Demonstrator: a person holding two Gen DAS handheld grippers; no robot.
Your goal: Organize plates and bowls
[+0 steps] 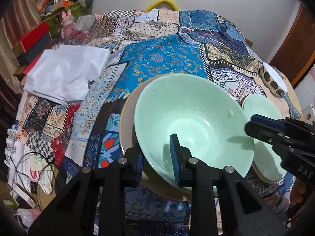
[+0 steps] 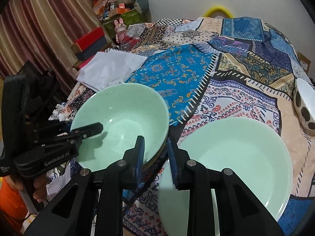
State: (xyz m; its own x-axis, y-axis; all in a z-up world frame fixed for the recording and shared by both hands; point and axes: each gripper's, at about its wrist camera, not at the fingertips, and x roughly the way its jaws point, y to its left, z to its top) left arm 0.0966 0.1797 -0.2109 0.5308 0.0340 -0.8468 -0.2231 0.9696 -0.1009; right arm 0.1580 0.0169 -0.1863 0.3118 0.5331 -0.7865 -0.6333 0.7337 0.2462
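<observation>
Left gripper (image 1: 157, 157) clamped on green bowl (image 1: 189, 118) rim at frame centre, right gripper (image 2: 155, 159) fingers nearly closed astride that bowl's rim, grip uncertain, green plate (image 2: 236, 157) at lower right.

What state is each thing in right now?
left gripper: shut on the green bowl's rim.
right gripper: shut on its opposite rim.
green bowl: empty, held at both sides.
green plate: empty, lying flat.
spotted bowl: tipped on its side.

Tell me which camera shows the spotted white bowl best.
The right wrist view: the spotted white bowl sits at the right edge, its side and dark spots clear. The left wrist view shows the same bowl smaller, farther off, near the patchwork cloth's right edge.
</observation>
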